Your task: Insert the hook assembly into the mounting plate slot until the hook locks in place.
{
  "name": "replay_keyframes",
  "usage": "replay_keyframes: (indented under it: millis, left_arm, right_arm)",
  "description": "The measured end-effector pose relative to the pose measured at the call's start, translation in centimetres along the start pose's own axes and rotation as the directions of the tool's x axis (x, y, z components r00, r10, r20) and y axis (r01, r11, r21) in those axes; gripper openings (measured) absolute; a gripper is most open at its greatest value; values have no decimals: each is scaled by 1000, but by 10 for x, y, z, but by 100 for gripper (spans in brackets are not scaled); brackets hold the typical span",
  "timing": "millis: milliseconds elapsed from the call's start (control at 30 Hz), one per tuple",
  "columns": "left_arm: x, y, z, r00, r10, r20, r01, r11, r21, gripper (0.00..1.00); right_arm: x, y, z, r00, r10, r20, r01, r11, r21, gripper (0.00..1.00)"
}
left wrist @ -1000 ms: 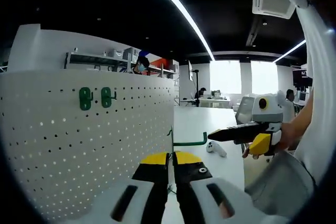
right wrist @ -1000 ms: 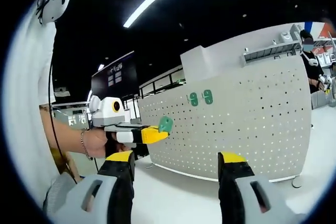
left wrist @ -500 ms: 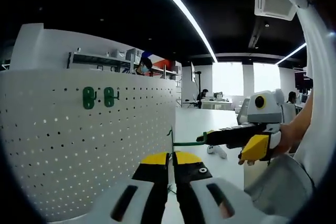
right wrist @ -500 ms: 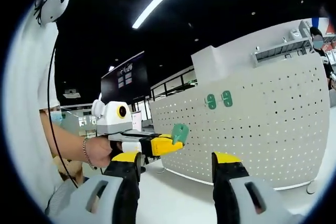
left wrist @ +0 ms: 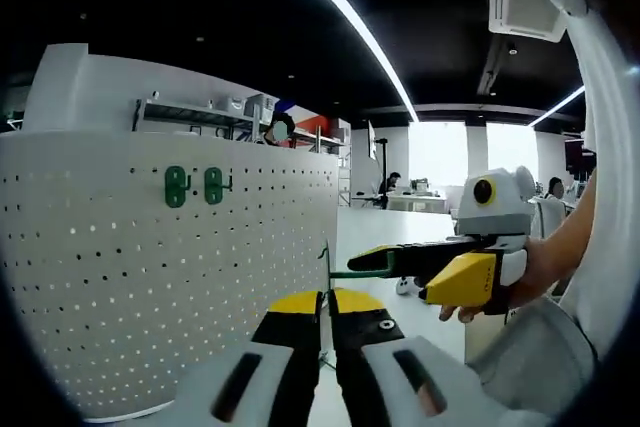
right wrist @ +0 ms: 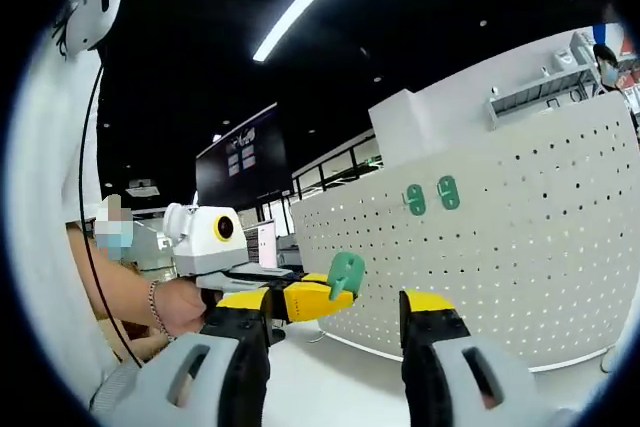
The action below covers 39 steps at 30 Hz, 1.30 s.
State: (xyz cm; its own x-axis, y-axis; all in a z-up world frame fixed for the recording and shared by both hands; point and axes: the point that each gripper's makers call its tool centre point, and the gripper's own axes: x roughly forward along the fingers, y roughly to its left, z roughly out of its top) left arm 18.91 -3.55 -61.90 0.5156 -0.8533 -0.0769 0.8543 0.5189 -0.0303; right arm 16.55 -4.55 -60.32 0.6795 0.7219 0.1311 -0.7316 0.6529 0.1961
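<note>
A white pegboard mounting plate stands upright at the left, and two green hooks hang on its upper part. My left gripper is shut on a green hook assembly, whose thin rod sticks out to the right in front of the jaws. In the right gripper view the same left gripper holds the hook's green back plate in front of the pegboard. My right gripper is open with nothing between its jaws. It reaches into the left gripper view beside the rod's end.
The pegboard stands on a white tabletop that runs back past its right edge. A small white object lies there. A person's hand holds the left gripper. Other people and shelves show behind the board.
The right gripper has moved left in the left gripper view, closing on the hook's rod. In the right gripper view the left gripper with the green hook now sits nearer, between the open jaws.
</note>
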Motion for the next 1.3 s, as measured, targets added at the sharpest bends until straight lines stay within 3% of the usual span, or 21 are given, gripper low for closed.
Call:
replay_keyframes:
  millis: [433,767,1300]
  left_arm:
    - [-4,3,2,1000,16,9,-16,1000,-6,3]
    - [-5,2,2,1000,20,13,-20,1000,-9,3]
    - [-8,5,4,999,49,18,-49,999,-11,3]
  right_arm:
    - [13,6,2,1000,30,7,-30,999,14,44]
    - [20,9,1,1000,27,-7,-27,999,36,15]
    - [26,0,1,999,-47,-2,47,998,44,4]
